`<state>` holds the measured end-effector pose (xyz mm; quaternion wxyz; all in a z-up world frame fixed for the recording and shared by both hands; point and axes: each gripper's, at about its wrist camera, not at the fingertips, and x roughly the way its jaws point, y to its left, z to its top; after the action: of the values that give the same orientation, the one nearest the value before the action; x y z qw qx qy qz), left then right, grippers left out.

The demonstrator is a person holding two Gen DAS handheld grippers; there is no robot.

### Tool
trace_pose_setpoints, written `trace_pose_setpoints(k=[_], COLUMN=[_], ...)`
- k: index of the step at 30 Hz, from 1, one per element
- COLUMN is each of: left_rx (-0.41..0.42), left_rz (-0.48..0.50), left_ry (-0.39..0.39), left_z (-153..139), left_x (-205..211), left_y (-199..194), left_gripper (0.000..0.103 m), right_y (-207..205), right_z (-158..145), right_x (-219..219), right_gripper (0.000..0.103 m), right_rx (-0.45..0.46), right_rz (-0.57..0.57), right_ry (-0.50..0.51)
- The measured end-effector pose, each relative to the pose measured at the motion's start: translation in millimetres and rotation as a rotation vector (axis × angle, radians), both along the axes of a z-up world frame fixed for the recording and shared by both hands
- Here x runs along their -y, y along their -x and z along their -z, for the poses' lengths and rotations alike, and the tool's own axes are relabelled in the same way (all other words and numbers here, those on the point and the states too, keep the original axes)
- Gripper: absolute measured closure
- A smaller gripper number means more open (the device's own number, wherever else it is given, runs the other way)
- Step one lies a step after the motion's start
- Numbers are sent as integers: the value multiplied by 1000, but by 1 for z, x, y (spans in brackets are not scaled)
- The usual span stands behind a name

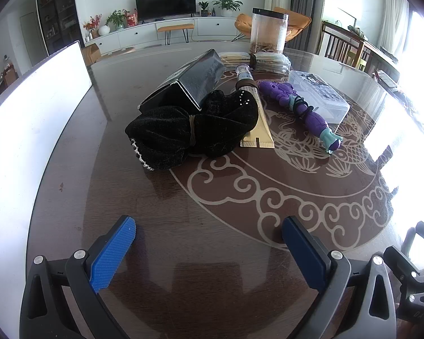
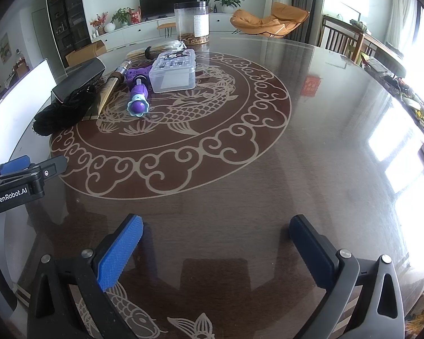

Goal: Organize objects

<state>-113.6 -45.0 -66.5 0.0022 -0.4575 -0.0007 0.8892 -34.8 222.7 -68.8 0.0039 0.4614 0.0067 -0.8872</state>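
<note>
Left gripper: jaws spread wide, blue pads clear of everything, hanging just above the glass table and holding nothing.
Right gripper: equally wide, empty, over bare tabletop well apart from the clutter; the left tool shows at its left edge.
Step in hand: by my reckoning nothing is picked yet; the left side looks set to reach first.
Nearest item: black velvet bow, soft and floppy, resting on the gold tube and against the black box.
Doing it well: I would pinch the bow at its tied middle and lift straight up, so the tube and box beneath are not dragged along.
Next out: purple toy lies beside the tube, touching the clear plastic case.
Farther: packets of sticks, then a tall clear jar at the far edge.
Risk: the slick glass may let things slide.
</note>
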Motion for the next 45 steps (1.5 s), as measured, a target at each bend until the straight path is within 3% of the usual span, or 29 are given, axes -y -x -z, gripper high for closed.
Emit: trace_pose_setpoints(k=[38,42,45], left_rx=[1,42,30], left_rz=[-36,123,171], left_ry=[1,2,1], left_z=[0,-1,-1], left_x=[-3,-1,5], left_y=[4,-17,-41], left_gripper=[0,0,0], right_y=[3,28,61], right_z=[3,-1,-18], right_x=[0,11,26], right_gripper=[0,2,12], right_rx=[14,106,81], right_rz=[-9,-105,-153], right_ry=[-3,28,71])
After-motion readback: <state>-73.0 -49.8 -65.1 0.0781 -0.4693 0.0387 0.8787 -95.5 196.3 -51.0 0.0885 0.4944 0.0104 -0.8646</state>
